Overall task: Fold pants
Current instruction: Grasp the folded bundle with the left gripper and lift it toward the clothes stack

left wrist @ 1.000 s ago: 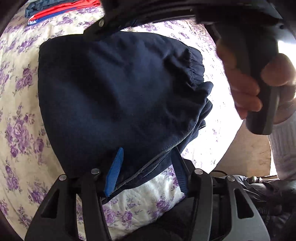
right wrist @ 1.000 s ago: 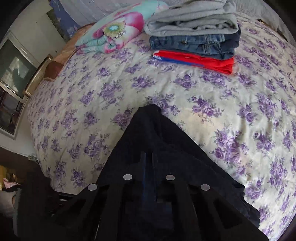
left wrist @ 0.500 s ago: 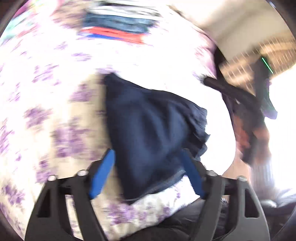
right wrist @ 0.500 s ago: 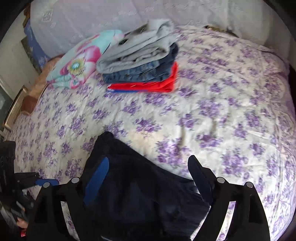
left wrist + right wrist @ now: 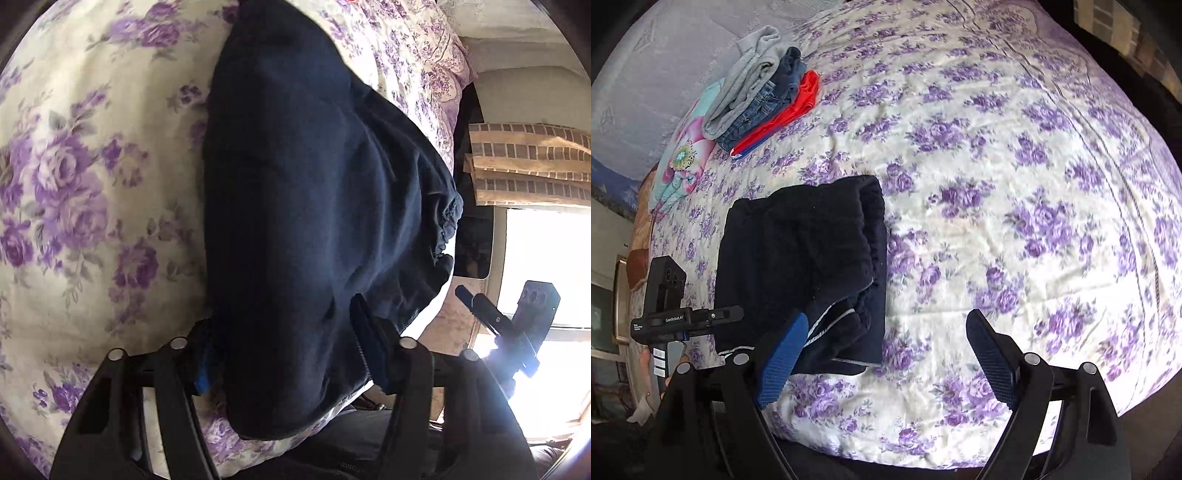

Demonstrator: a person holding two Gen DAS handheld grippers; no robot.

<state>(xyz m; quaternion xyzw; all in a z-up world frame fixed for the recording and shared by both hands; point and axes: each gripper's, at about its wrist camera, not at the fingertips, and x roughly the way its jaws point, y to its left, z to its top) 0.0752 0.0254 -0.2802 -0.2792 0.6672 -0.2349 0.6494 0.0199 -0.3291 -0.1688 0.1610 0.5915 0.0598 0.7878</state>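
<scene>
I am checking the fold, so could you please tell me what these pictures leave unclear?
- Left wrist view: the pants cover the left gripper fingers, so pad contact is unclear.
- Right wrist view: the pants' inner layers are hidden by the top layer.
- Right wrist view: the clothes stack is too small to count.

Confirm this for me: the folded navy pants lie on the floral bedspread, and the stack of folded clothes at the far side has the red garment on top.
Not quite. The red garment is at the bottom of the stack, under the jeans, with the grey garment on top; the right wrist view shows this. The folded navy pants do lie on the floral bedspread.
</scene>
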